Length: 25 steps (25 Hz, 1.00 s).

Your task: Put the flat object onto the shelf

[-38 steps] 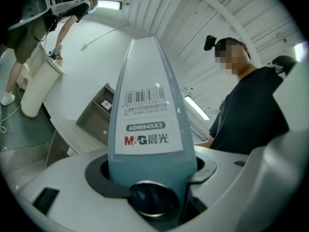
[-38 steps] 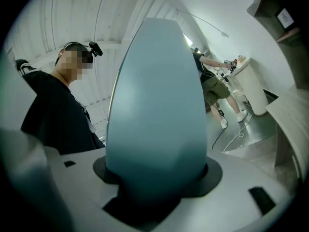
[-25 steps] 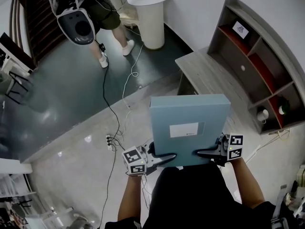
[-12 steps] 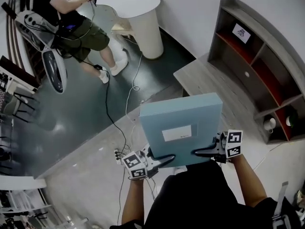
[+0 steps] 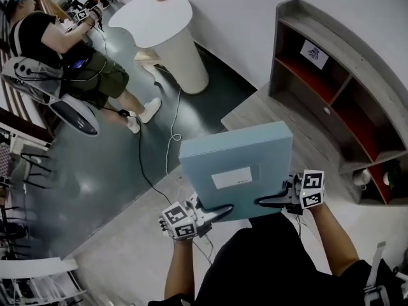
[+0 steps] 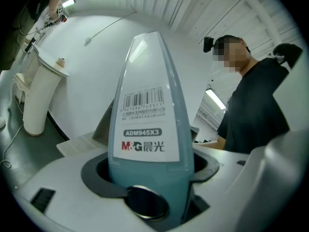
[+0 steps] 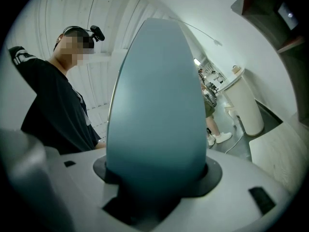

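Note:
A flat light-blue file box [image 5: 237,169] with a white label is held level in front of me, off the floor. My left gripper [image 5: 217,212] is shut on its near left edge, and my right gripper [image 5: 271,202] is shut on its near right edge. In the left gripper view the box's spine [image 6: 147,124] with a barcode label fills the jaws. In the right gripper view the plain blue side of the box [image 7: 157,124] sits between the jaws. The grey shelf unit [image 5: 338,88] with red-backed compartments stands to the right, beyond the box.
A low grey wooden platform [image 5: 287,123] lies in front of the shelf. A white round pedestal table [image 5: 169,40] stands at the back. A seated person [image 5: 70,56] is at the upper left. Black and white cables [image 5: 150,171] run across the floor.
The view has shifted: the shelf and the table sit further left and lower in the frame, and the seated person has come into view. The box stays gripped by both grippers.

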Tool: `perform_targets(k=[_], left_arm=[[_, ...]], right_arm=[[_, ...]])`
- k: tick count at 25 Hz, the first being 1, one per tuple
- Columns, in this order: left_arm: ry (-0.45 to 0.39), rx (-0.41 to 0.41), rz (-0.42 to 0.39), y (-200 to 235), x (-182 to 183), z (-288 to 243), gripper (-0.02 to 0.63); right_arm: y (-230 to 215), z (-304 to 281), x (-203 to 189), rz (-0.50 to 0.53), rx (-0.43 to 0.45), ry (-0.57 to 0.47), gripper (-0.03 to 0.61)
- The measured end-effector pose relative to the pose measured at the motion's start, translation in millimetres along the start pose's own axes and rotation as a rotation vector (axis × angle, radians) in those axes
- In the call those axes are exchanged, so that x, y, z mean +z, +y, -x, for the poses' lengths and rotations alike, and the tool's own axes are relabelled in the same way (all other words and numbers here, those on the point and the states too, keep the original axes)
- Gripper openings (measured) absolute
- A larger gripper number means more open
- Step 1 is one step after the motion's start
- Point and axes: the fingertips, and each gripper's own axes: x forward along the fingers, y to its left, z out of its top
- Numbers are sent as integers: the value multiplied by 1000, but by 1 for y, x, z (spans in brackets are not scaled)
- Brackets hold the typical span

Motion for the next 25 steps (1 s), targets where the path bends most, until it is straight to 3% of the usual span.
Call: perform_targets(k=[9, 18, 25], left_arm=[[59, 30, 15, 55, 23, -72, 337], [73, 41, -9, 63, 45, -86, 348], [80, -54, -79, 86, 92, -126, 356]], right_arm=[[-73, 47, 24, -37, -19, -46, 290], [-80, 56, 44, -26, -52, -72, 288], [-105, 81, 90, 38, -170, -109, 288]])
